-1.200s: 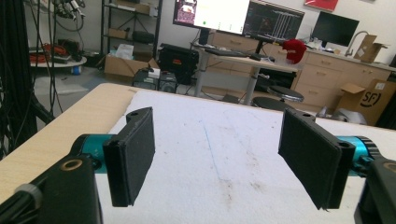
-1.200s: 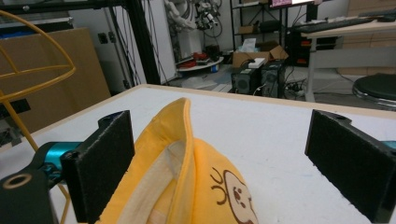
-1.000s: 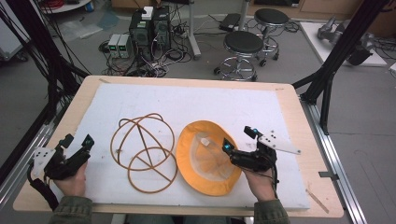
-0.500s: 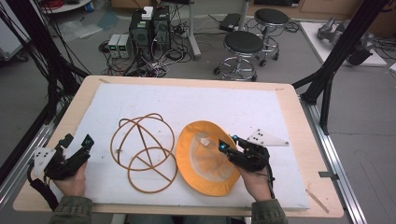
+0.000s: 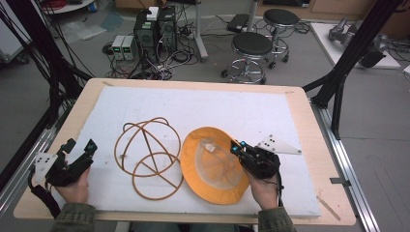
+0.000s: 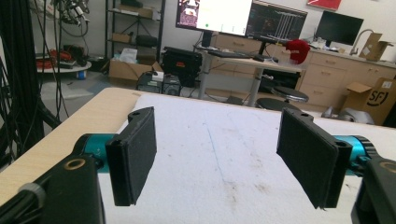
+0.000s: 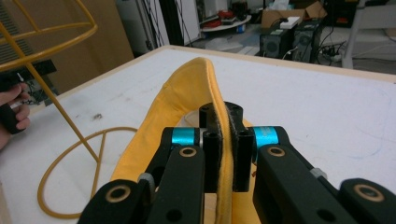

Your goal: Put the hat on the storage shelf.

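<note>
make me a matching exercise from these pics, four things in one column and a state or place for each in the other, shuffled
Things:
1. left gripper
2. right gripper
3. wire frame
4. orange hat

States or places:
A. rim pinched between two black jaws
B. jaws wide apart over bare white mat
C. shut on a fabric edge
D. lies on the mat between the hat and the left gripper

Pairs: 1-B, 2-C, 3-D, 4-A
</note>
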A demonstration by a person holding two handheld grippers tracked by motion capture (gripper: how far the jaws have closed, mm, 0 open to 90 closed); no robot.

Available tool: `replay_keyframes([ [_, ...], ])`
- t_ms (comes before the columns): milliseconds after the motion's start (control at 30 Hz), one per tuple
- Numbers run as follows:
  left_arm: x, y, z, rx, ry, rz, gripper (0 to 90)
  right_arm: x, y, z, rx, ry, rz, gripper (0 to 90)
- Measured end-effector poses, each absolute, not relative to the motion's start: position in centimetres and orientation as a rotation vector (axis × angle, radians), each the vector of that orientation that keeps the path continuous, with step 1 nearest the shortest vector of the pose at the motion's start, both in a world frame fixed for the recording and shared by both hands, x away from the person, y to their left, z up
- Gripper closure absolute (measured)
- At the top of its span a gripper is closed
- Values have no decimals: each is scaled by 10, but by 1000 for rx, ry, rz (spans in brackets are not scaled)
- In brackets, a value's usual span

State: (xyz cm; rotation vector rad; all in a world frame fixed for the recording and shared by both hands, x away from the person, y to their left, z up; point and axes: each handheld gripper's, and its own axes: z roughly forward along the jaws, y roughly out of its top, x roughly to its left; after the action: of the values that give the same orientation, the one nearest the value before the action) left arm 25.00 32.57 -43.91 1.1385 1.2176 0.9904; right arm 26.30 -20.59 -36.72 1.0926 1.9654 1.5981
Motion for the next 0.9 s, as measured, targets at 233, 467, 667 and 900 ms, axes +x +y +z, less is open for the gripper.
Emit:
replay_keyframes([
  [233, 249, 326, -439, 1136, 1218, 990, 287, 256, -203, -358, 1042, 1839, 1628, 864],
  [467, 247, 326, -438, 1135, 1214, 996, 288, 254, -201, -342, 989, 1624, 1706, 864],
  [667, 246, 329, -438, 1121, 1222, 998, 288, 251, -198, -320, 934, 1426, 1761, 864],
  [900, 245, 330, -438, 1115, 1225, 998, 288, 255, -201, -298, 915, 1304, 1784, 864],
])
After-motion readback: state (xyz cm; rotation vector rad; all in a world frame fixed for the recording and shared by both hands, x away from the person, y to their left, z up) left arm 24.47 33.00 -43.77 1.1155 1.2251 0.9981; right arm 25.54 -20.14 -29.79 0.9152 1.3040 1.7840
